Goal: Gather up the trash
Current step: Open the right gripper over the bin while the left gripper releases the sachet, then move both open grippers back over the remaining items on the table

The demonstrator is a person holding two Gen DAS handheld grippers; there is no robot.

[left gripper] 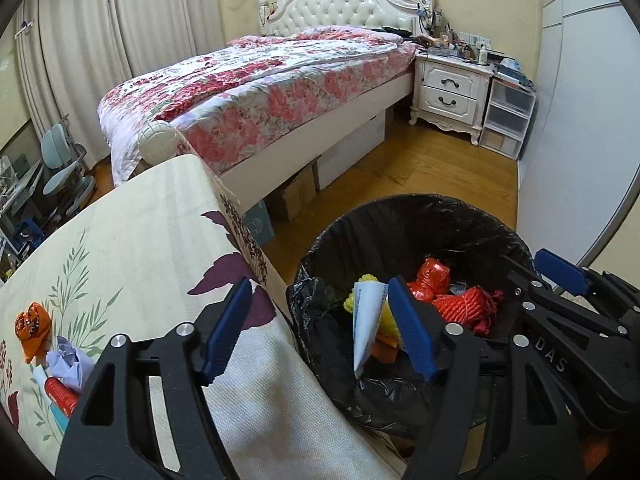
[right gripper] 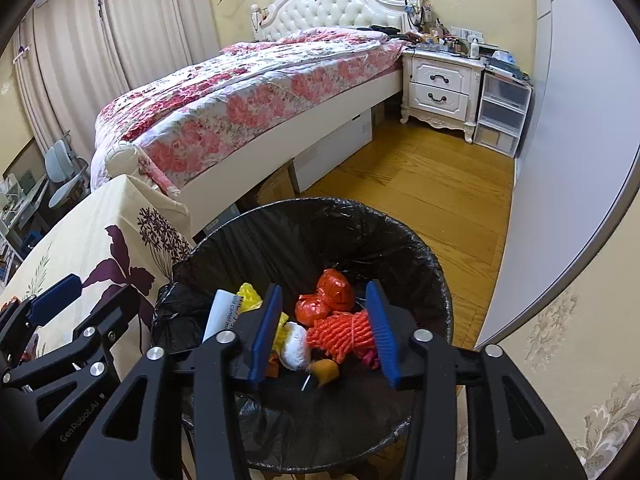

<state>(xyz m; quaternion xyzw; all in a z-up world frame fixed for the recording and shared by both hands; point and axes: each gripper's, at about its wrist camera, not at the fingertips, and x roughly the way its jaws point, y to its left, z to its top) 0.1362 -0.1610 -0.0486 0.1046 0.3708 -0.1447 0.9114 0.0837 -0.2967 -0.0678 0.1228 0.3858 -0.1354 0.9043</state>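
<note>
A bin with a black liner (left gripper: 404, 216) (right gripper: 304, 216) stands on the floor beside the table. Inside lie red wrapped bundles (right gripper: 332, 296), an orange rope coil (right gripper: 344, 332), a yellow bag (right gripper: 250, 294), a white ball (right gripper: 296, 344), a blurred brown scrap (right gripper: 324, 372) and a white folded paper (left gripper: 368, 320) that leans on the liner. My left gripper (left gripper: 320, 328) hangs open over the bin's left rim, its pads off the paper. My right gripper (right gripper: 325, 336) is open above the trash and grips nothing. An orange wrapper (left gripper: 34, 330), lavender paper (left gripper: 66, 362) and a red roll (left gripper: 60, 396) remain on the table.
The table with a floral cloth (left gripper: 140, 248) adjoins the bin's left side. Behind it stand a bed with a flowered quilt (left gripper: 256, 92), boxes beneath the bed (left gripper: 296, 196), a white nightstand (left gripper: 450, 88) and plastic drawers (left gripper: 506, 116). Wooden floor (right gripper: 420, 196) lies beyond the bin.
</note>
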